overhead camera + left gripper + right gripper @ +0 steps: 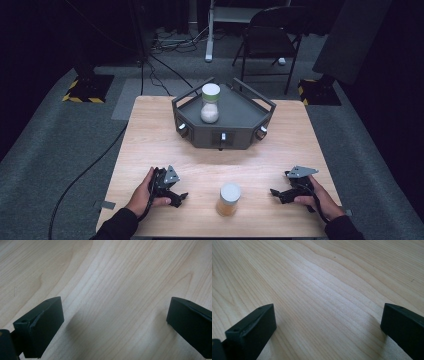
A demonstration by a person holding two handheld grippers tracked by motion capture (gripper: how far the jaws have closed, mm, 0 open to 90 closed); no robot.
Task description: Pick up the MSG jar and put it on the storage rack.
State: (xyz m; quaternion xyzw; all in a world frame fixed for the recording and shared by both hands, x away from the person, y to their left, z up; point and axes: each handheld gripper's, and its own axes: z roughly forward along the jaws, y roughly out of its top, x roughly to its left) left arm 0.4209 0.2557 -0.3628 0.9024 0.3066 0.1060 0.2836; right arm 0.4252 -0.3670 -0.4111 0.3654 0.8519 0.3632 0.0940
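Flanking the orange jar (229, 199), both tongs, left (176, 196) and right (280, 194), gape wide over bare table (150, 130)

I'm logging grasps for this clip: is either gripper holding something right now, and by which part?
Nothing is held. The left gripper and right gripper both stand open over bare table, apart from the jar.

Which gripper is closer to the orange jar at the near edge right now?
Roughly even, right slightly closer. The left gripper sits open to the left of the orange jar; the right gripper sits open to its right.
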